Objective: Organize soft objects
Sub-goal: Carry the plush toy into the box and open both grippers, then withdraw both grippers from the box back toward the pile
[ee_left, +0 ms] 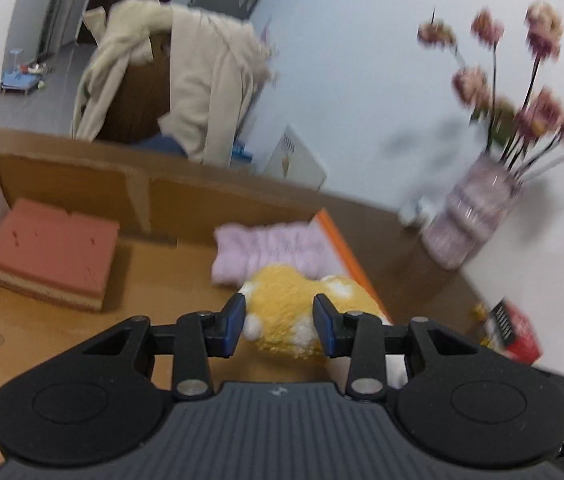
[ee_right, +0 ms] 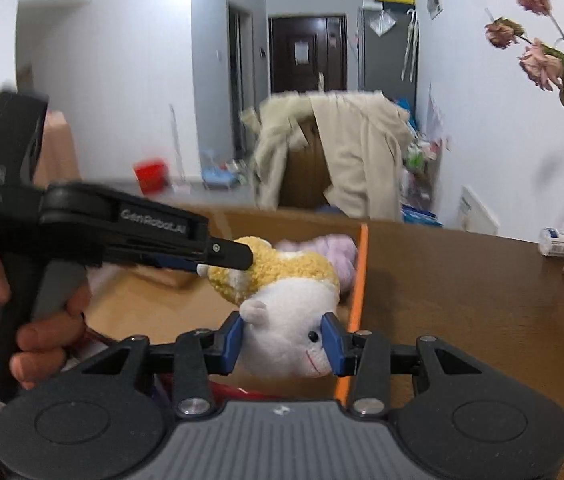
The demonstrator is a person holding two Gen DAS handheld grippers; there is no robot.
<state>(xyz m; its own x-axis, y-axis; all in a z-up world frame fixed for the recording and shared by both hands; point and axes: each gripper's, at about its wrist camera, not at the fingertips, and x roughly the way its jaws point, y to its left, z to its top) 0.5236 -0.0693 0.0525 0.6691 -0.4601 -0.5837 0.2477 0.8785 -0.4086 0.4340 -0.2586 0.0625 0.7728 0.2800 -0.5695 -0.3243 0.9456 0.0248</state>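
While both tongs grip it, the plush toy (ee_right: 282, 300) hangs between left tongs (ee_left: 279, 326) and right tongs (ee_right: 282, 344).

The plush toy (ee_right: 282, 312) is yellow and white; the sponge (ee_left: 52, 252) pink; the cardboard box (ee_left: 334, 236) orange-edged.

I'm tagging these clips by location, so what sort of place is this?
Most likely a lived-in home: a coat draped over a chair, a vase of dried flowers on a wooden table, and a hallway ending at a dark door.
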